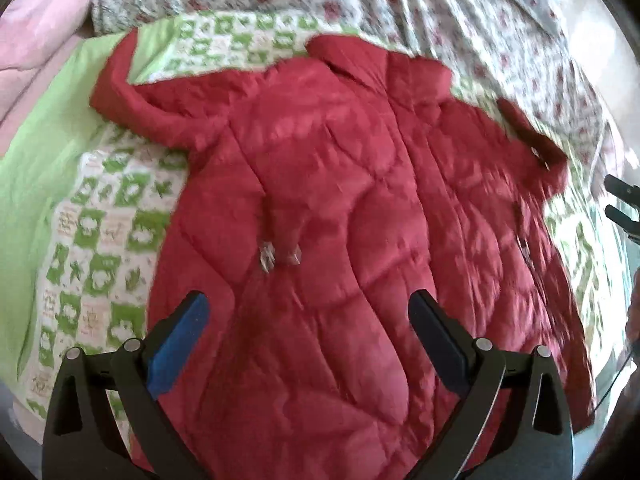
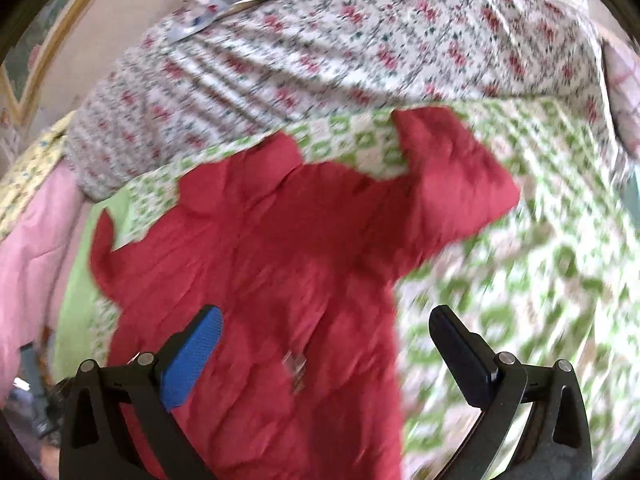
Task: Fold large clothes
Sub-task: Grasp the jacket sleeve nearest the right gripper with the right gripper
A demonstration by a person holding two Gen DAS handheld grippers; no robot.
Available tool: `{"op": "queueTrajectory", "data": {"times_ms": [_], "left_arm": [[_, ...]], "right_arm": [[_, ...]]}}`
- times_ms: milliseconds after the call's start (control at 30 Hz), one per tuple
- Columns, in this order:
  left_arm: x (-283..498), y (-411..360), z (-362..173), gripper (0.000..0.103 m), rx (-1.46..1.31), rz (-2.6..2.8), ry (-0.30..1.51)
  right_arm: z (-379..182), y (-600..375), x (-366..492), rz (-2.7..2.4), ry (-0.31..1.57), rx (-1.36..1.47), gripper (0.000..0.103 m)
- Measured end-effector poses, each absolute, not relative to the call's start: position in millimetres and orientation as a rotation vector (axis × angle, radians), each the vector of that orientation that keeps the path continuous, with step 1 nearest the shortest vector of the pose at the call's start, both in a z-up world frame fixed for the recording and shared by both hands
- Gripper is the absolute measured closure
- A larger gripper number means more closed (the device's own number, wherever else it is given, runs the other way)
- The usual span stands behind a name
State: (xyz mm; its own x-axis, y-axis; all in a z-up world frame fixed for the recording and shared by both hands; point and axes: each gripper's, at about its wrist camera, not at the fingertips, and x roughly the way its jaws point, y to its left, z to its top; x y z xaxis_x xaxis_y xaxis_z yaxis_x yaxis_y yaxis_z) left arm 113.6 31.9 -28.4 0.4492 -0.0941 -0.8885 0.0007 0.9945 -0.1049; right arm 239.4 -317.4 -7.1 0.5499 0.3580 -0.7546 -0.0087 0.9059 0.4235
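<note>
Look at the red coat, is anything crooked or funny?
Mostly flat, but the red coat lies unevenly on the green quilt: one sleeve sticks out sideways, the other sleeve bends upward.

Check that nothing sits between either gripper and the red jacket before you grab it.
Nothing visible does. The red jacket lies spread on the green patterned quilt, with no other item on top of it. The left gripper and right gripper both hover open directly over its fabric.

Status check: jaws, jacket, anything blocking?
Left gripper open, empty. Right gripper open, empty. Red jacket spread flat on green quilt, unfolded. Nothing blocking.
</note>
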Motion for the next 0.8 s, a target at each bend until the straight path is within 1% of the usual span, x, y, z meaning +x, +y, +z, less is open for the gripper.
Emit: {"op": "queueTrajectory", "data": {"times_ms": [133, 267, 333, 433, 500, 533, 567, 633, 700, 733, 767, 800], "left_arm": [[129, 39, -29, 0.003, -0.121, -0.044, 1.071], [142, 31, -33, 0.003, -0.014, -0.022, 1.069], [147, 27, -34, 0.003, 0.028, -0.013, 1.065], [154, 28, -38, 0.003, 0.021, -0.045, 1.091], [157, 29, -42, 0.003, 0.011, -0.044, 1.100], [159, 30, -43, 0.003, 0.006, -0.035, 1.106], [160, 31, -45, 0.003, 0.000, -0.034, 1.111], [162, 33, -47, 0.003, -0.006, -0.028, 1.119], [162, 35, -49, 0.003, -0.005, -0.020, 1.121], [163, 35, -50, 0.003, -0.006, -0.022, 1.126], [163, 35, -51, 0.003, -0.006, -0.022, 1.132], [163, 36, -52, 0.003, -0.009, -0.022, 1.135]], "right_arm": [[-18, -332, 295, 0.138, 0.976, 0.338, 0.000], [-32, -335, 359, 0.062, 0.991, 0.238, 0.001], [-42, -335, 392, 0.008, 1.016, 0.176, 0.004], [-65, -332, 436, -0.055, 1.068, 0.097, 0.007], [-86, -334, 461, -0.099, 1.133, 0.088, 0.014], [-98, -334, 473, -0.127, 1.171, 0.076, 0.022], [-106, -335, 480, -0.139, 1.192, 0.074, 0.025], [-124, -338, 494, -0.180, 1.242, 0.063, 0.028], [-132, -344, 496, -0.216, 1.254, 0.061, 0.035], [-136, -351, 496, -0.232, 1.257, 0.076, 0.049], [-138, -356, 494, -0.229, 1.260, 0.098, 0.070], [-140, -361, 492, -0.215, 1.262, 0.125, 0.079]]}}
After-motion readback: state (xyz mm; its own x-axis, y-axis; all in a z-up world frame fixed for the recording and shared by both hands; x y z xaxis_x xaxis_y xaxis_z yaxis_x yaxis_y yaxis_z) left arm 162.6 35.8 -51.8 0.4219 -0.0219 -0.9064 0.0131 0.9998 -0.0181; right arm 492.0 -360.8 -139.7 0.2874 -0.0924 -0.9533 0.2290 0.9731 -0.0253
